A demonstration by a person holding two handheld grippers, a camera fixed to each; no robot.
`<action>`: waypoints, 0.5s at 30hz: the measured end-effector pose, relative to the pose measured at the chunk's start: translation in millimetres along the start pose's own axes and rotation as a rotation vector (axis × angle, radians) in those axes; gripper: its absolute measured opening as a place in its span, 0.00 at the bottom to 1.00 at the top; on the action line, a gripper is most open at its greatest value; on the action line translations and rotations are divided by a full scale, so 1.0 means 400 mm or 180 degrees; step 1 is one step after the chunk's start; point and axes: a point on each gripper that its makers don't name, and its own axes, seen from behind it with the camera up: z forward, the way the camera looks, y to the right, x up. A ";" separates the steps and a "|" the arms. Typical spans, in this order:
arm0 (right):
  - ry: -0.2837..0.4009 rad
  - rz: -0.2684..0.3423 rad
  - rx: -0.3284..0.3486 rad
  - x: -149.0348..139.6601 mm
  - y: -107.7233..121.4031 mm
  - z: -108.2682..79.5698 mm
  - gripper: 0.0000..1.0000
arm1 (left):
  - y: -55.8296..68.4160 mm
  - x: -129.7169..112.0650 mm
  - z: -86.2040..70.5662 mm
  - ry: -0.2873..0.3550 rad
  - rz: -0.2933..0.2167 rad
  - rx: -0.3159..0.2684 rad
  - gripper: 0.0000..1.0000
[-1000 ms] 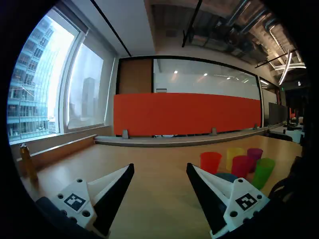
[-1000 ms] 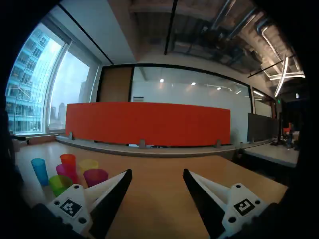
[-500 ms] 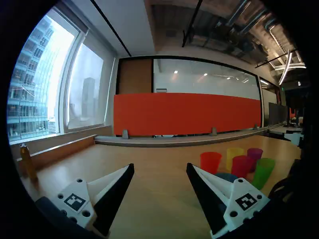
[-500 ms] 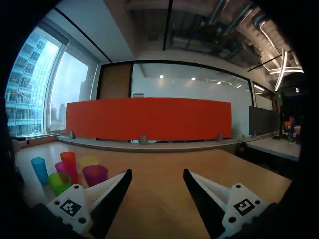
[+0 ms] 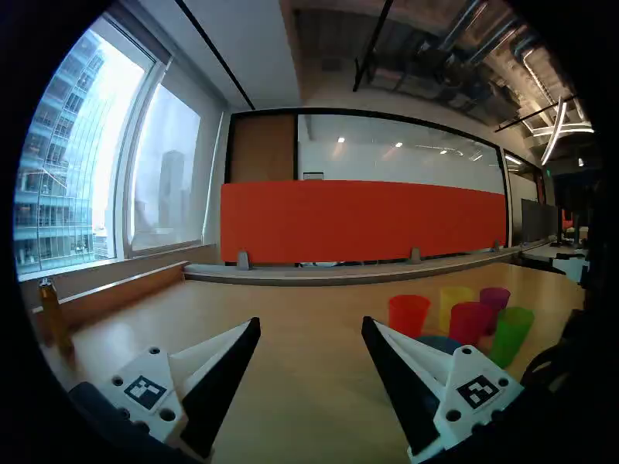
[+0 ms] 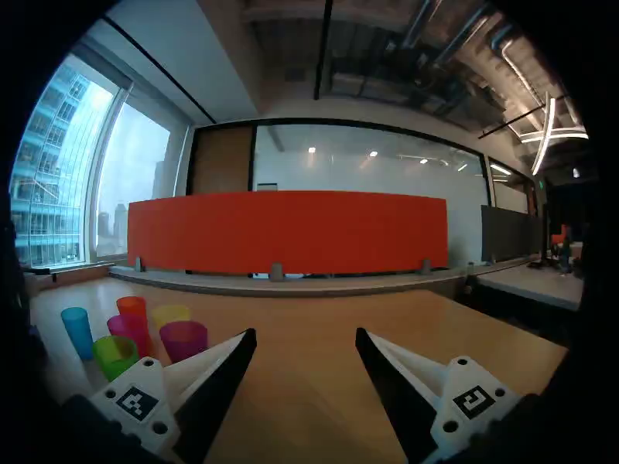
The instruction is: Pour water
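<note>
Several coloured plastic cups stand grouped on a wooden table. In the left gripper view an orange cup point(image 5: 408, 314), a yellow cup point(image 5: 455, 298), a purple cup point(image 5: 495, 298), a magenta cup point(image 5: 467, 322) and a green cup point(image 5: 511, 335) sit right of my left gripper point(image 5: 309, 340), which is open and empty. In the right gripper view a blue cup point(image 6: 78, 331), an orange cup point(image 6: 131, 307), a green cup point(image 6: 115, 356) and a purple cup point(image 6: 184, 341) lie left of my right gripper point(image 6: 304, 348), open and empty too.
An orange partition point(image 5: 360, 220) runs along the far edge of the table point(image 5: 309, 363). A slim amber bottle point(image 5: 53, 315) stands by the window ledge at the left. Another desk point(image 6: 534, 284) lies off to the right.
The right gripper view has tilted slightly, so the cups and partition sit a little differently in frame. The left gripper has stayed put.
</note>
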 end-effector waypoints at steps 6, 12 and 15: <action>0.0000 0.0000 0.0004 0.001 0.000 -0.002 1.00 | -0.001 0.000 0.001 0.0000 0.0000 0.0000 0.98; 0.0001 0.0002 0.0005 0.000 -0.002 -0.004 1.00 | -0.001 -0.001 0.002 0.0000 0.0000 -0.0001 0.98; -0.0002 0.0004 0.0005 0.000 -0.002 -0.005 1.00 | -0.002 -0.002 0.002 0.0000 0.0000 -0.0001 0.98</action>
